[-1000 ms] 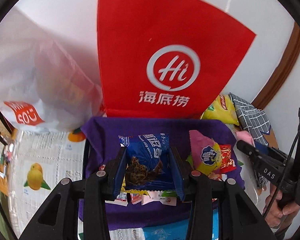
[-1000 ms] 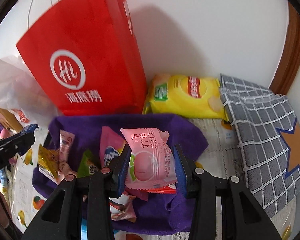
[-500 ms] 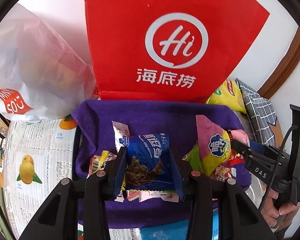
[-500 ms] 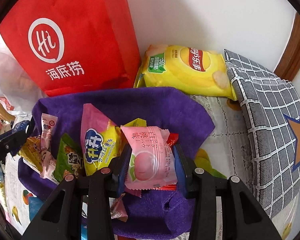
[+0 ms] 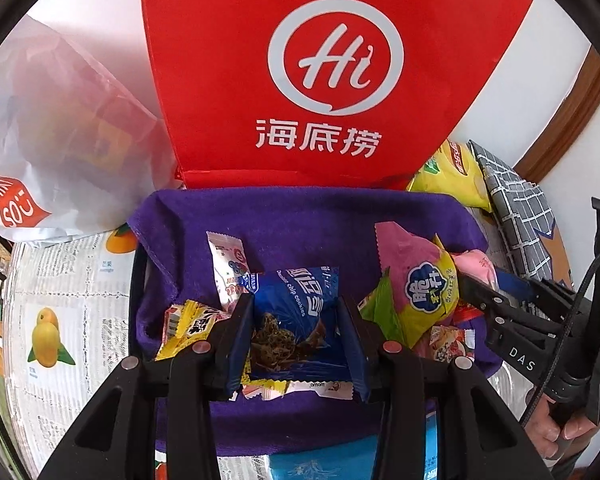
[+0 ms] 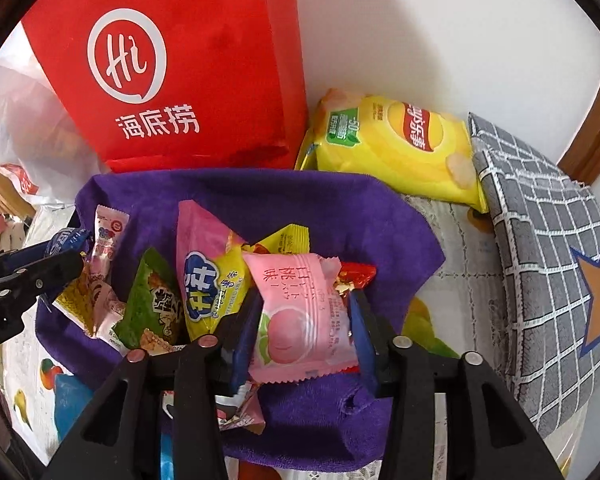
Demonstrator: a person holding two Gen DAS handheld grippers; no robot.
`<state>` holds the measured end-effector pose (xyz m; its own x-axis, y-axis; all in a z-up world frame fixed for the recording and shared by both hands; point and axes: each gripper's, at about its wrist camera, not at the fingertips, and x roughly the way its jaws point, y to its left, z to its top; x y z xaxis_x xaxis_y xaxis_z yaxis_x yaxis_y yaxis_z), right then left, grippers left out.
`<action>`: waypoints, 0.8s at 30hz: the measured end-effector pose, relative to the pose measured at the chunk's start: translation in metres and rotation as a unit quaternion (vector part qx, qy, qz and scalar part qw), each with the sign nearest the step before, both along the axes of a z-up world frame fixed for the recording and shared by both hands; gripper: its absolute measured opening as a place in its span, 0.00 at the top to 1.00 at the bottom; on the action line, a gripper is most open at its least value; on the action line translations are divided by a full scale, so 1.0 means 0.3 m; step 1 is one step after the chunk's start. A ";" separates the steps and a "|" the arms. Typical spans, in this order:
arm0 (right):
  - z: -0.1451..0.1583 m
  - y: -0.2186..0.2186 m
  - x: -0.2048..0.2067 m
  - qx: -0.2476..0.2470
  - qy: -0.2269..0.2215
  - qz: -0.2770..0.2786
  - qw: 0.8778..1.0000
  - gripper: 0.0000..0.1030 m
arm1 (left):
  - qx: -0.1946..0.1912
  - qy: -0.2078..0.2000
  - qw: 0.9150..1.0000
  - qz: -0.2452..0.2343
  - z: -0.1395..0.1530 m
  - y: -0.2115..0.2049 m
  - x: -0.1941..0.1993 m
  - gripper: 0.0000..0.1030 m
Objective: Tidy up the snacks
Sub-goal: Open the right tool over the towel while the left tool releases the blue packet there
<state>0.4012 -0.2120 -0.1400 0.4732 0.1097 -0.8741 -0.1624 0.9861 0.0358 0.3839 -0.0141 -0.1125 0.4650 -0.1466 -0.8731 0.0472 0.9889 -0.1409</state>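
A white wall backs a surface covered in fruit-printed paper, where a tall red paper bag reading "Hi 海底捞" stands just behind a purple cloth-lined basket of snacks, a yellow Lay's-style crisp bag beside it. Over that basket the left gripper pinches a blue "Double chip cookies" packet. The right gripper, its jaws having just been opening, loosely brackets a pink peach-printed packet, which may slide off the heap and out over the basket's near edge.
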 end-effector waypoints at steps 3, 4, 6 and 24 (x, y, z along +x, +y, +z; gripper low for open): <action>0.012 -0.006 0.000 0.004 -0.005 -0.002 1.000 0.48 | 0.001 0.003 1.000 -0.002 -0.007 -0.011 0.003 0.60; 0.016 -0.009 -0.001 0.006 -0.005 -0.002 1.000 0.43 | 0.001 0.005 1.000 -0.002 -0.010 -0.011 0.003 0.60; 0.028 -0.009 -0.006 0.011 -0.011 0.003 1.000 0.36 | 0.002 0.008 1.000 -0.003 -0.015 -0.016 0.003 0.60; 0.071 0.041 -0.037 0.016 -0.020 0.033 0.999 0.34 | 0.019 0.027 0.999 -0.018 -0.036 -0.040 0.012 0.53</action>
